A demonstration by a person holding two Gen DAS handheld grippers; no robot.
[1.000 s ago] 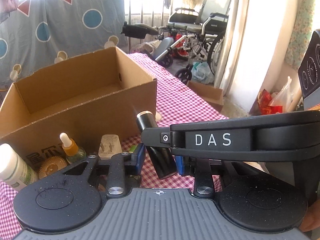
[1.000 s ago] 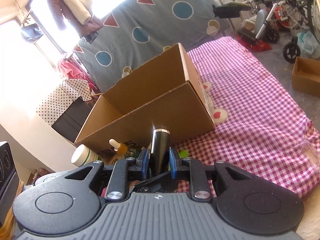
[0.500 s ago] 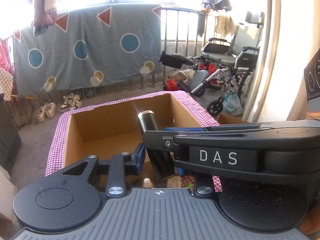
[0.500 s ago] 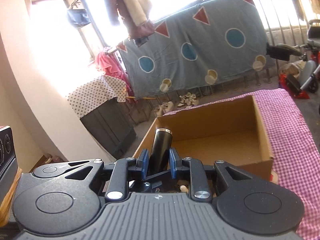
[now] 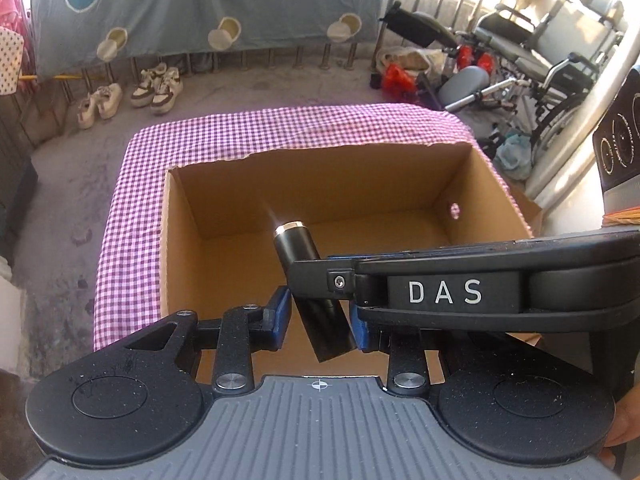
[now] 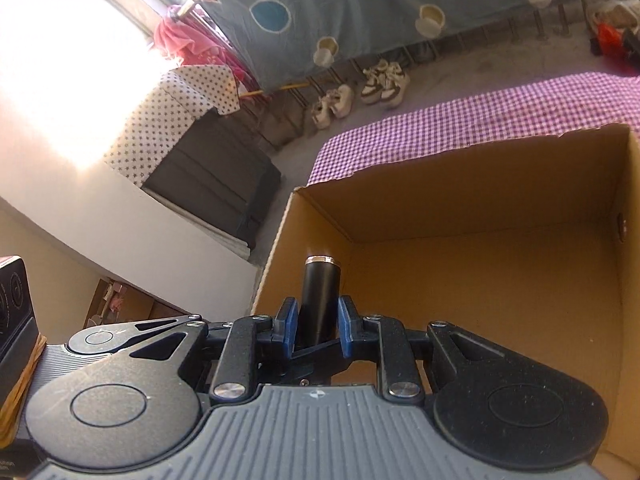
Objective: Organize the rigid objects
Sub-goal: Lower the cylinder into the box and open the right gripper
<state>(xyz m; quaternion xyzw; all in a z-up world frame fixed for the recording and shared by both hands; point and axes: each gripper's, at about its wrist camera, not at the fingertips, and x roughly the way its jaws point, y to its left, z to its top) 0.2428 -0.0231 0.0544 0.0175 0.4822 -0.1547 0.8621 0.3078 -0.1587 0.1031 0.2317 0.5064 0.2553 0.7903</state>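
A black cylinder [image 5: 296,240] with a silver rim hangs tilted over the inside of an open cardboard box [image 5: 320,176]. My left gripper [image 5: 318,320] is shut on its lower part, blue pads on either side. A finger [image 5: 440,292] of my right gripper, marked DAS, crosses from the right and clamps the same cylinder higher up. In the right wrist view the cylinder [image 6: 320,292] stands upright between the pads of my right gripper [image 6: 318,320], which is shut on it, just inside the box's left wall [image 6: 280,248]. The box floor that shows is bare.
The box stands on a pink checked cloth [image 5: 132,220]. Beyond it on the grey floor are pairs of shoes [image 5: 156,88] under a hung blue sheet [image 5: 200,0]. A wheelchair [image 5: 540,52] is at the far right and a dark cabinet [image 6: 216,184] at the left.
Both grippers carried the cylinder from in front of the box, by the small bottles on the cloth, up and over its open top. The grip has not changed.
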